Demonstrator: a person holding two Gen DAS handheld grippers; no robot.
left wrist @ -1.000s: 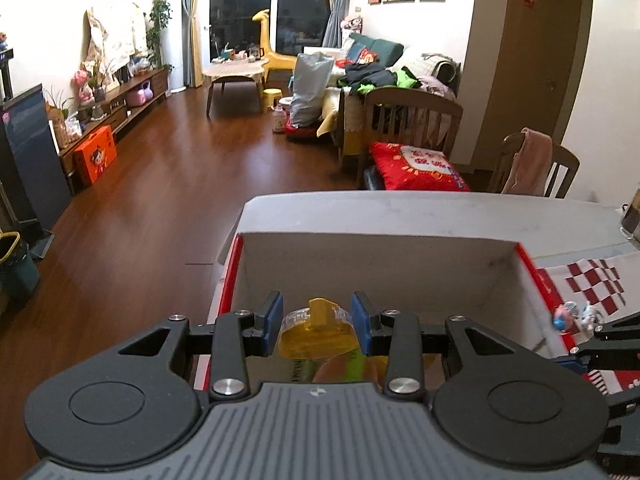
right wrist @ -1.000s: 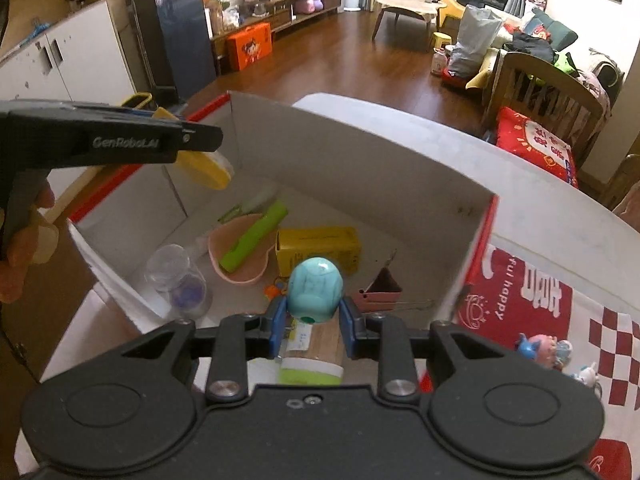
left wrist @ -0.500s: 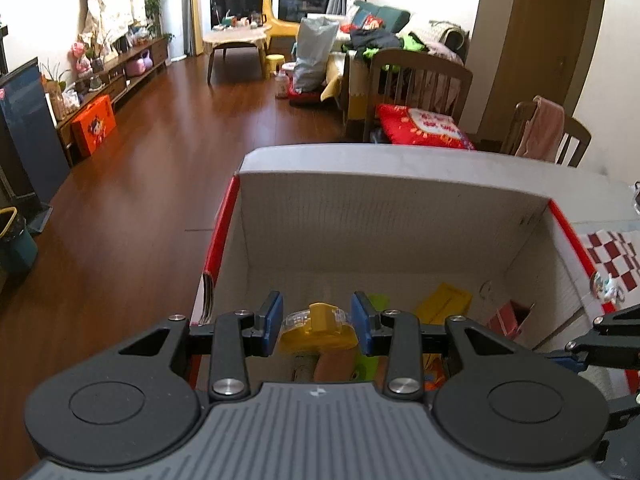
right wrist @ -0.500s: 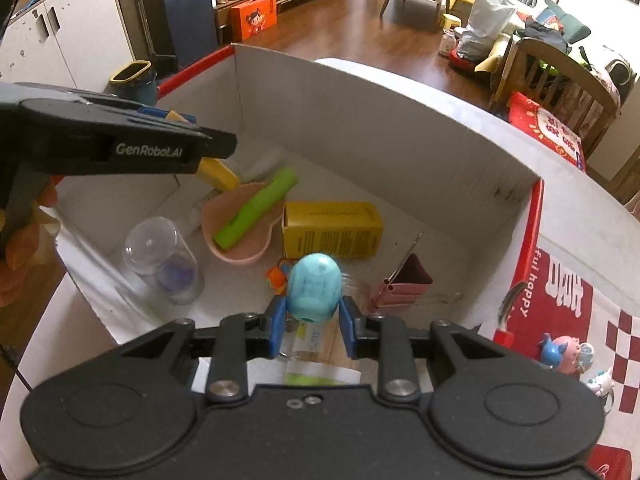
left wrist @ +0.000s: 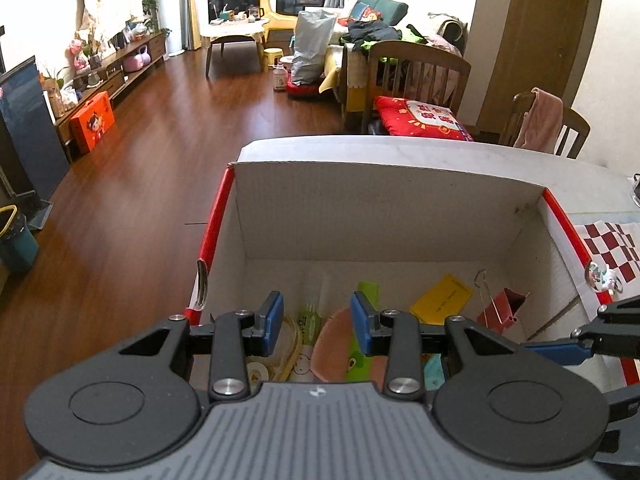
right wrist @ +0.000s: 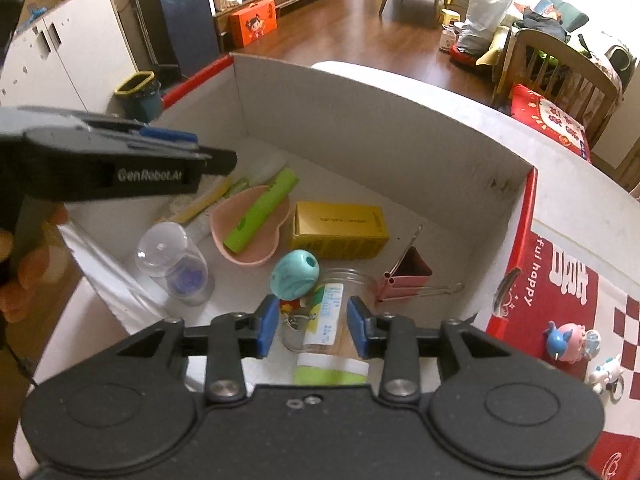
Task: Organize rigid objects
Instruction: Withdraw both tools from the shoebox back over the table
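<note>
Both grippers hang over an open cardboard box (right wrist: pixel 400 152) with white inner walls and red edges, standing on a pale surface (left wrist: pixel 440 148). The right gripper (right wrist: pixel 313 325) has just been opening its jaws; they now stand apart with nothing pressed between the blue pads, and the teal egg-shaped toy (right wrist: pixel 295 273) sits free just beyond them, resting against a clear plastic jar (right wrist: pixel 332 320) with a green lid that lies on its side on the box floor. The left gripper (left wrist: pixel 317 323) also has its jaws parted and empty, its blue pads framing only the box contents below. On the floor of the box lie a pink heart-shaped dish (right wrist: pixel 250 226) with a green marker (right wrist: pixel 262 210) resting across it, a yellow carton (right wrist: pixel 340 230) just beside the dish, a pink binder clip (right wrist: pixel 408 274) near the right wall, and a small clear bottle (right wrist: pixel 172 258) with a domed cap near the left wall. Farther back by the left wall lies a white tube, partly hidden under the left gripper's body. Outside the box, on the red and white checked cloth (right wrist: pixel 624 320), stand two small toy figurines (right wrist: pixel 570 340). A hand (right wrist: pixel 24 276) shows at the left edge of the right wrist view, gripping the left gripper's handle.
</note>
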